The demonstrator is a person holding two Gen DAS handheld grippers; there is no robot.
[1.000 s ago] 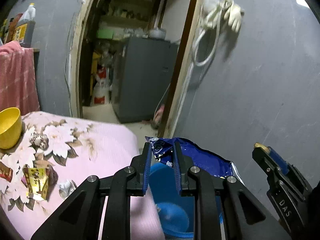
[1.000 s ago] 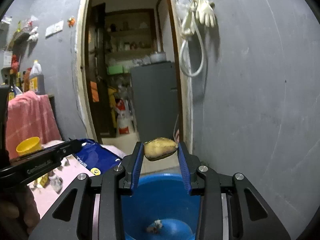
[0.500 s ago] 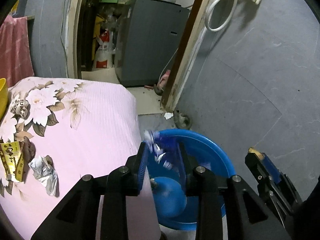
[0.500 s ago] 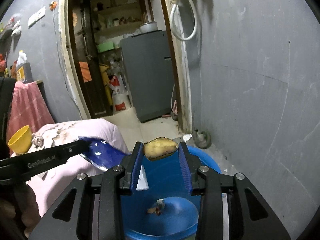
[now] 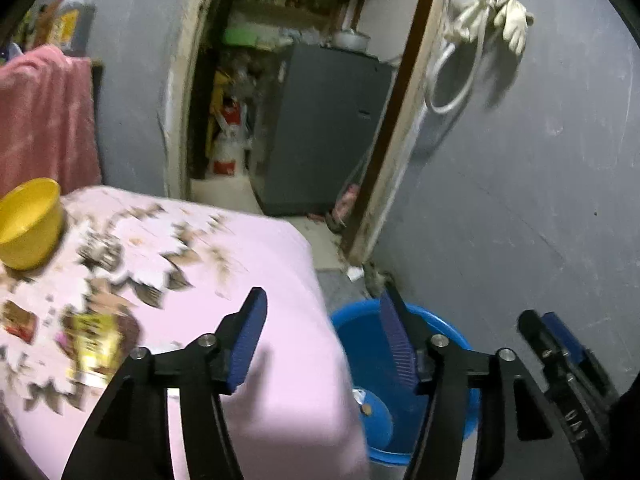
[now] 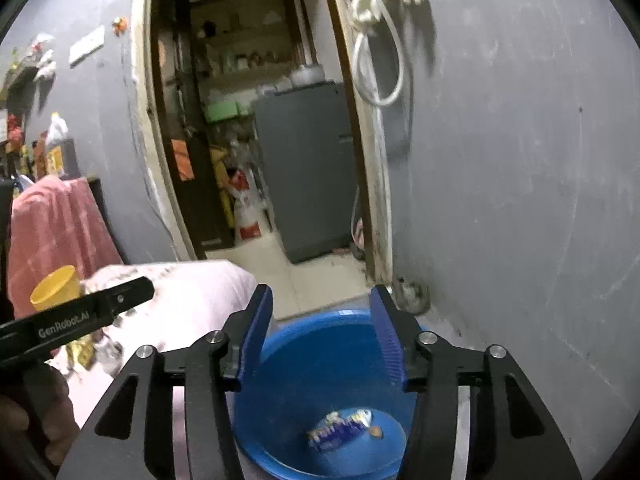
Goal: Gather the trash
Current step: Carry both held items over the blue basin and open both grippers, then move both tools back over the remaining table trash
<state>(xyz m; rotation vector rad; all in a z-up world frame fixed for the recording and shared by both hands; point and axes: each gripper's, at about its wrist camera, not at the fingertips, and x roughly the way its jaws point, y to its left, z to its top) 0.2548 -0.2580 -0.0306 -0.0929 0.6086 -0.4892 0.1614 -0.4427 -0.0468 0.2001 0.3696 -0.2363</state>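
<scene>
Both sets of tongs hang with their jaws spread and nothing between them, because each has just been opening to let its load fall. The right tongs [image 6: 318, 332] sit directly above the blue basin [image 6: 404, 396], which stands on the floor just off the corner of the tabletop nearest the doorway, so anything released there drops straight in. At the bottom of the basin lies a crumpled blue wrapper [image 6: 340, 432] with a small tan scrap [image 6: 376, 435] touching it. The left tongs [image 5: 322, 334] straddle the tabletop's right edge, one finger over the pink flowered cloth [image 5: 256, 264] and the other over the basin [image 5: 360, 344], a position that suits both dropping into the basin and reaching back for more. More trash is left on the cloth towards the tabletop's left edge: a yellow wrapper [image 5: 94, 346] and a reddish one [image 5: 18, 320], blurred but plainly lying flat and apart from the yellow bowl [image 5: 28, 222] behind them. The basin's place beside the tabletop seems chosen to keep each carry short. I judge the collecting to be partly done, with the next reach likely towards those wrappers.
</scene>
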